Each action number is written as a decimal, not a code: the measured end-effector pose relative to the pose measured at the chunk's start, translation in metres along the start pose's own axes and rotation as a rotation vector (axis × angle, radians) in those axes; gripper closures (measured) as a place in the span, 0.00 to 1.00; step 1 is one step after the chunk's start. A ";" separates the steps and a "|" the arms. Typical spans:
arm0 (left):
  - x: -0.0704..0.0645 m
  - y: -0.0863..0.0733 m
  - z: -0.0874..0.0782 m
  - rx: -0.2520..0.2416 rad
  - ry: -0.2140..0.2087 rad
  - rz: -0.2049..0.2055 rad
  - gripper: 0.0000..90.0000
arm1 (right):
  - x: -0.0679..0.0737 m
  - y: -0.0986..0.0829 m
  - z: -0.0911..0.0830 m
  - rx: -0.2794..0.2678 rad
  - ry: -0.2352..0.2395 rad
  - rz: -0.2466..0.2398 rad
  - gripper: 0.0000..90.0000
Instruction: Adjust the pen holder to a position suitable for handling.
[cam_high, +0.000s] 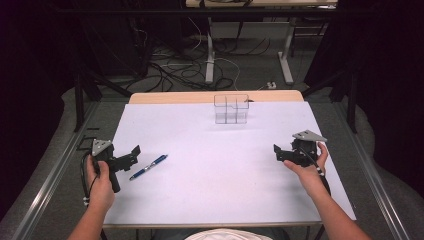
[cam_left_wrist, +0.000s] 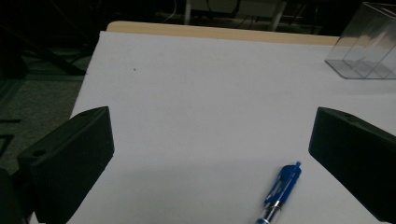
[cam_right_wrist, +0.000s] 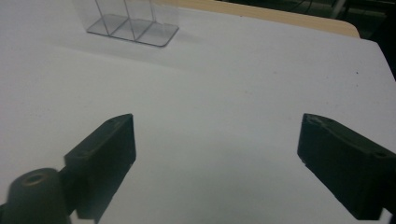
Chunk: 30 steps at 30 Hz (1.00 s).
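Note:
A blue pen (cam_high: 148, 166) lies flat on the white table sheet (cam_high: 215, 180) at the left, its length running toward the far right. My left gripper (cam_high: 134, 156) sits just left of it, open and holding nothing. In the left gripper view the pen (cam_left_wrist: 280, 191) lies on the sheet between the wide-apart jaws of the left gripper (cam_left_wrist: 210, 121), nearer the right-hand jaw. At the right of the table my right gripper (cam_high: 276, 153) points inward, open. In its own view the right gripper (cam_right_wrist: 217, 123) has only bare sheet between its jaws.
A clear plastic organizer (cam_high: 231, 108) with several compartments stands empty at the far middle of the sheet; it is the organizer (cam_left_wrist: 369, 46) at upper right and the organizer (cam_right_wrist: 133, 23) at upper left. A wooden table edge (cam_high: 175, 96) runs behind it.

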<state>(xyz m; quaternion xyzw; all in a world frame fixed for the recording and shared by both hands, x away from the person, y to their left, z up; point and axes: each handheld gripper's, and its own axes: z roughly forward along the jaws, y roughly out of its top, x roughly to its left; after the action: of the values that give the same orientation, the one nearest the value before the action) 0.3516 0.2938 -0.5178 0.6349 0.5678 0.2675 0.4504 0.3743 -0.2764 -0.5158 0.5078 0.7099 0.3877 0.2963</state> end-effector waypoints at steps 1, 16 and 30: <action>0.001 0.000 0.000 0.006 -0.009 0.000 0.00 | 0.000 0.000 0.000 0.000 0.000 0.000 0.17; -0.001 0.001 -0.002 0.013 -0.027 0.039 0.00 | 0.033 0.039 0.025 0.026 0.080 -0.306 0.35; -0.003 0.000 0.000 0.003 -0.039 0.054 0.00 | 0.031 0.087 0.037 0.065 0.063 -0.430 0.41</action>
<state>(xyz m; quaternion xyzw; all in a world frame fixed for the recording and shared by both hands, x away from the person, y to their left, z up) 0.3514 0.2910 -0.5173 0.6558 0.5419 0.2662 0.4532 0.4372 -0.2215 -0.4619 0.3415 0.8229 0.3084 0.3332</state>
